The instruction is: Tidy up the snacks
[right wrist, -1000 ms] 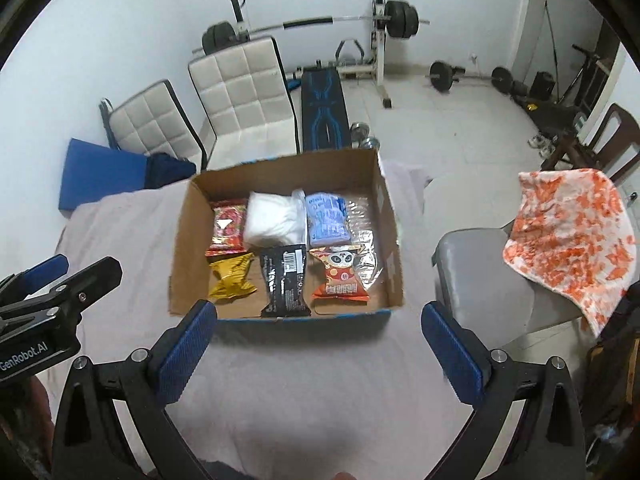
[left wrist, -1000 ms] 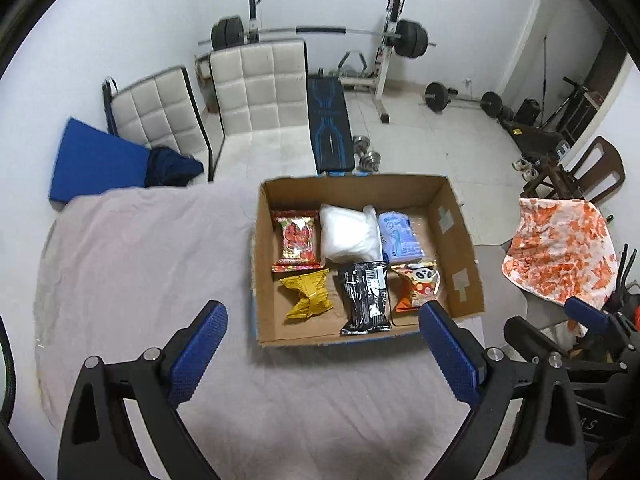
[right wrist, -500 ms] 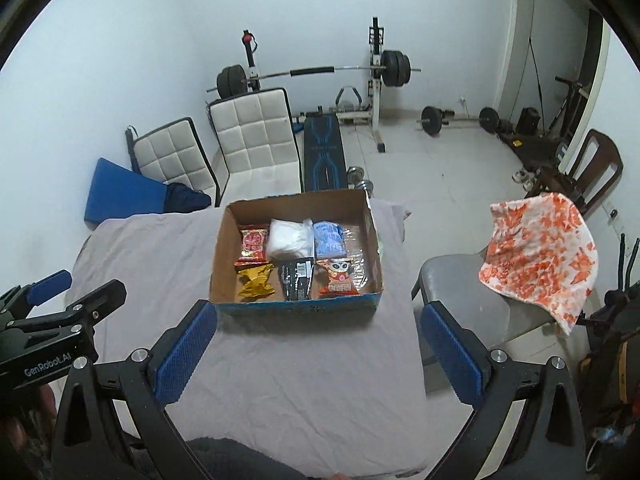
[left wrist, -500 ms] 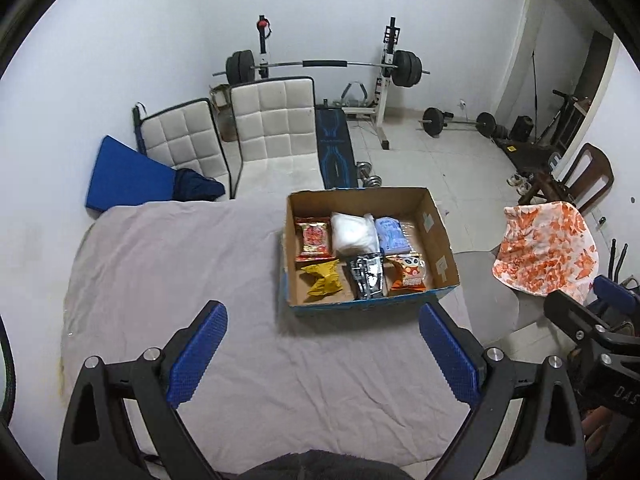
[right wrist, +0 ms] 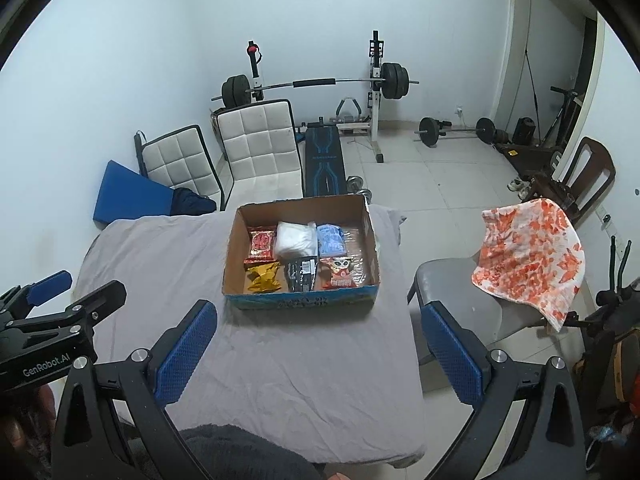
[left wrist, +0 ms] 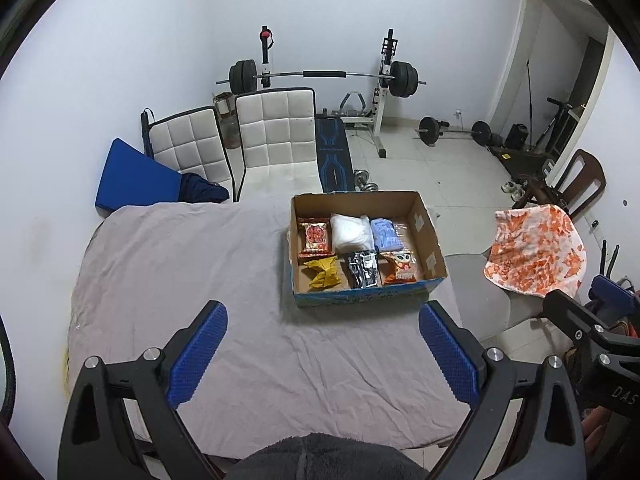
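The left gripper [left wrist: 322, 354] hangs above the near part of the cloth-covered table [left wrist: 180, 264] with its blue pads spread wide and nothing between them; the right gripper [right wrist: 316, 350] is just as wide apart and empty. Ahead of both claws, well apart from the fingertips, sits the cardboard box [left wrist: 430, 240] — slightly right of centre for the left claw, nearly straight ahead for the right. Inside lie six snacks in two rows: a red packet [left wrist: 315, 237], a white bag [left wrist: 350, 232] and a blue packet [left wrist: 385, 233] at the far side, a yellow wrapper [left wrist: 323, 274], a black packet [left wrist: 363, 269] and an orange packet [left wrist: 401, 267] nearer. Only bare cloth lies between claws and box. Beyond the table stand two white chairs [left wrist: 276, 136] and a barbell rack [left wrist: 324, 76]; off right, a grey chair [right wrist: 460, 296] carries an orange patterned cloth [right wrist: 528, 256].
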